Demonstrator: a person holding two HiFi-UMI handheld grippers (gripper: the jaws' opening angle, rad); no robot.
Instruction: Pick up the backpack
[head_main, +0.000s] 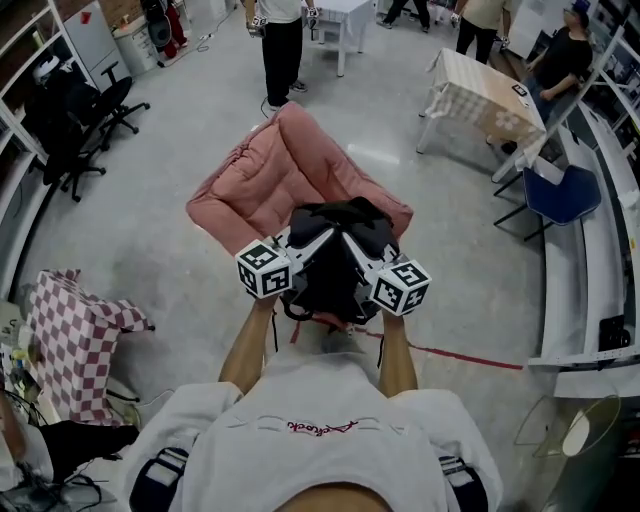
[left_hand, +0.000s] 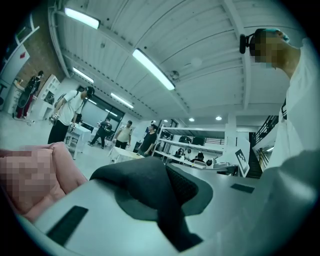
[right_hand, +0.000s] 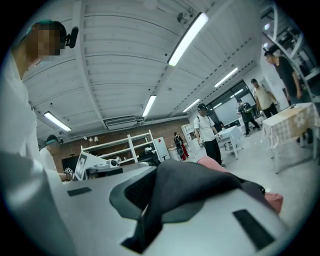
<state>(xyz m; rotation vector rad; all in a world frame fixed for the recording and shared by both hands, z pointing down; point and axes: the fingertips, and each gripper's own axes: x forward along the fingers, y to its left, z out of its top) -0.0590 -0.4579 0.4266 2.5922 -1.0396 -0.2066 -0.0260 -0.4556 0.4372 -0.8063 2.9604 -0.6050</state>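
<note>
A black backpack (head_main: 338, 262) hangs in front of me, lifted just off a pink cushioned seat (head_main: 268, 180) on the floor. My left gripper (head_main: 312, 243) is shut on a black fabric strap (left_hand: 150, 182) of the backpack. That strap is pinched between the grey jaws of the left gripper (left_hand: 161, 192). My right gripper (head_main: 356, 248) clamps another black strap (right_hand: 185, 187) on the backpack's other side. In the right gripper view the strap runs down into the jaw gap of the right gripper (right_hand: 162, 202). Pink seat fabric shows beside the jaws (left_hand: 67, 167).
A black office chair (head_main: 85, 120) stands at the left, and a checked cloth stool (head_main: 72, 335) sits nearer me. A cloth-covered table (head_main: 485, 95) and a blue chair (head_main: 560, 195) are at the right. A person (head_main: 282, 45) stands beyond the seat. Red tape (head_main: 465, 356) crosses the floor.
</note>
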